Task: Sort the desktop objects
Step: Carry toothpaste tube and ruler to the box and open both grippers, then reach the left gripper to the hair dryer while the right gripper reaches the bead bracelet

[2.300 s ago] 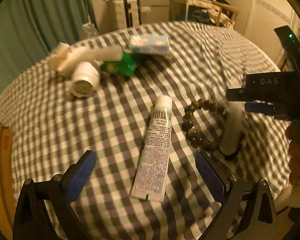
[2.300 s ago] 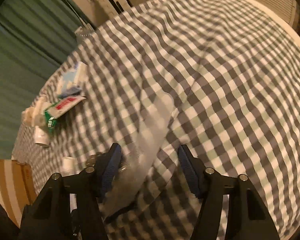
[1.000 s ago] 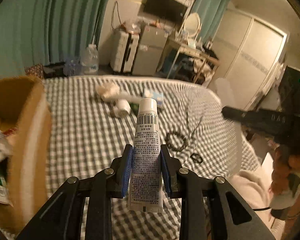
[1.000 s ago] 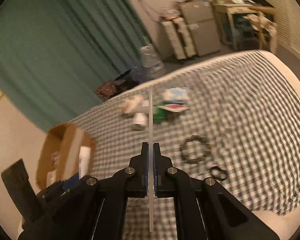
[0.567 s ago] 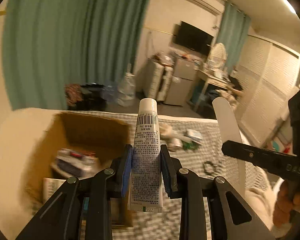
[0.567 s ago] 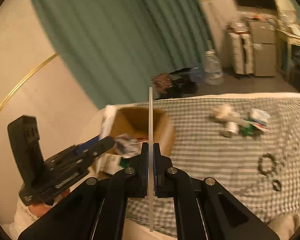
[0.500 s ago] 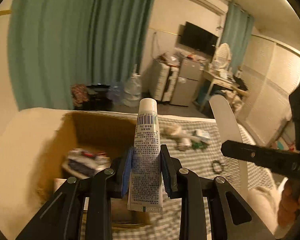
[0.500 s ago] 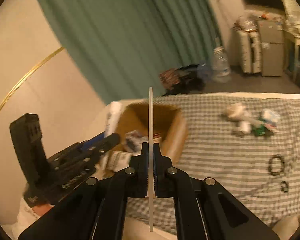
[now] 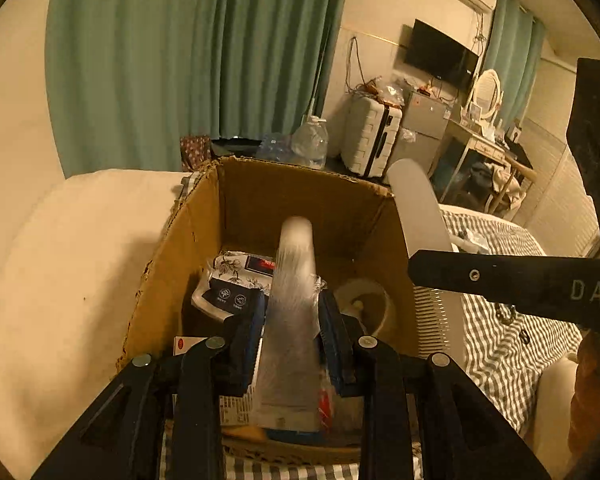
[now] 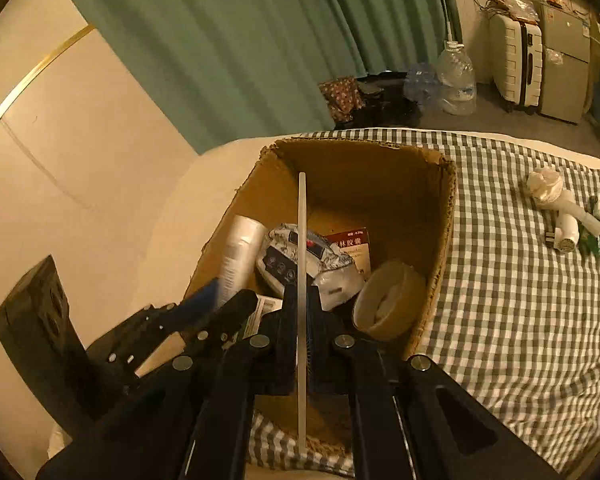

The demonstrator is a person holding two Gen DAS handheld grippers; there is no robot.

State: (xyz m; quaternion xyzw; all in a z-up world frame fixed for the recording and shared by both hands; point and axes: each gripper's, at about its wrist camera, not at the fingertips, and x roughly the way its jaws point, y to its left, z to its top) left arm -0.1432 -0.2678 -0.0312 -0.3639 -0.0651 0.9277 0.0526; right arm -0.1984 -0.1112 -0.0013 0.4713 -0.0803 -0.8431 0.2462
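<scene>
Drop-off time: my left gripper [image 9: 292, 332] grasps the tube [image 9: 293, 280] over the box [image 9: 300, 196], right gripper [image 10: 302, 328] clenched on the comb [image 10: 302, 240]; I'd release both next.

Light: dim, warm amber cast.
Blur: tube [image 9: 292, 300] smeared by motion.
Edges: fisheye bending, black corner vignette.

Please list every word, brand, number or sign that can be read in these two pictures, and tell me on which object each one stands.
"DAS": white letters on the black body of the right hand-held gripper, cut off at the picture's edge.
Chinese characters, the last two likely "胶囊": red-and-white packet in the brown cardboard box.
Round white symbols, illegible: dark blue pouch.
Print on the white tube in the left hand-held gripper: motion-blurred, unreadable.
</scene>
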